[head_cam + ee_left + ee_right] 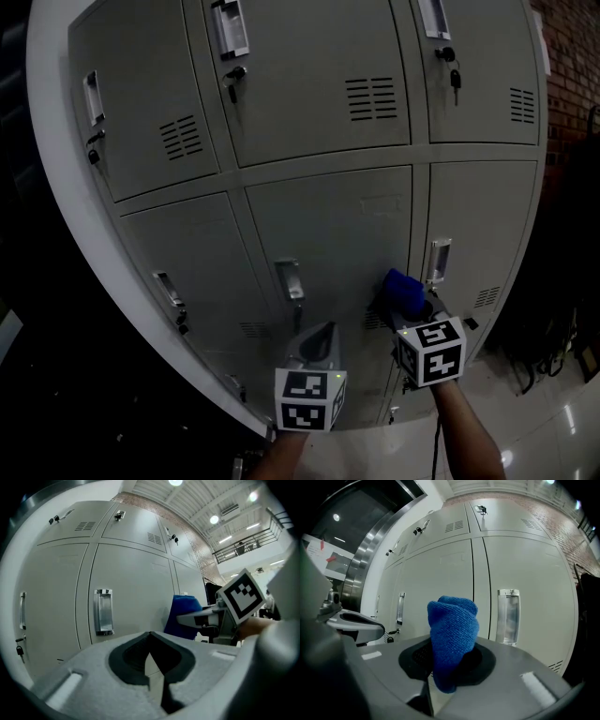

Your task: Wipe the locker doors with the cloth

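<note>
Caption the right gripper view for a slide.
Right tool clamps a bunched blue cloth, facing grey locker doors, a recessed handle just right of the cloth.

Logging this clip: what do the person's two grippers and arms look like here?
The left gripper and the right gripper both have smooth matte grey bodies, with a dark recess round the jaws. Each carries a white cube printed with black square markers: left cube, right cube. The forearms show no sleeves. A thin dark cable seems to hang below the right gripper.
</note>
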A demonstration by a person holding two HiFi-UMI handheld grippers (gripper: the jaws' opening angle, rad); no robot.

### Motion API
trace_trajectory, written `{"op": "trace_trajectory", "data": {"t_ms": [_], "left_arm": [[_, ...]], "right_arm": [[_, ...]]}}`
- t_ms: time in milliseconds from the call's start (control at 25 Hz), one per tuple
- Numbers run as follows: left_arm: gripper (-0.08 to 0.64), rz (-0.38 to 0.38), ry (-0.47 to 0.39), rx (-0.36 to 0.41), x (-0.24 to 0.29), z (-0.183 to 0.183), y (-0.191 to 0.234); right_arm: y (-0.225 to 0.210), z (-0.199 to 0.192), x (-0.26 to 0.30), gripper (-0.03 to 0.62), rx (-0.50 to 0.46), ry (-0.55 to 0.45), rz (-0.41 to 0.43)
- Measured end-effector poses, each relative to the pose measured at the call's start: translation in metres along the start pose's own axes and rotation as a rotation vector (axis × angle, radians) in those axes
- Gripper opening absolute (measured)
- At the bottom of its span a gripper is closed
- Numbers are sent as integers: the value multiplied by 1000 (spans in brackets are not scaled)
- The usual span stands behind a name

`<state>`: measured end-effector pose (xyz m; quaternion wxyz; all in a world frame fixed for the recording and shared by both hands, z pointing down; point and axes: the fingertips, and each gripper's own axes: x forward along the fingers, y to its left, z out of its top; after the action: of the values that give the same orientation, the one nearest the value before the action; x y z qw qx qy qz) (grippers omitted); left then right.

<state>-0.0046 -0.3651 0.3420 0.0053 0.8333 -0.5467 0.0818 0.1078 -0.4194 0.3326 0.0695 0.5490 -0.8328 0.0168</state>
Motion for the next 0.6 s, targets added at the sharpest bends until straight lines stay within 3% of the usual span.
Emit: {"op": "trace_trajectory", "data": {"t_ms": [160, 400, 600], "left_arm": [[0, 8, -6, 7, -3, 4, 4], [2, 30, -30, 14, -14, 21, 31], [1, 81, -53, 15, -30, 35, 66]], "right_arm": [[11, 13, -4, 81, -13, -16, 25], [86, 63, -6, 83, -28, -89, 217], [138, 83, 9, 83, -15, -83, 324]]}}
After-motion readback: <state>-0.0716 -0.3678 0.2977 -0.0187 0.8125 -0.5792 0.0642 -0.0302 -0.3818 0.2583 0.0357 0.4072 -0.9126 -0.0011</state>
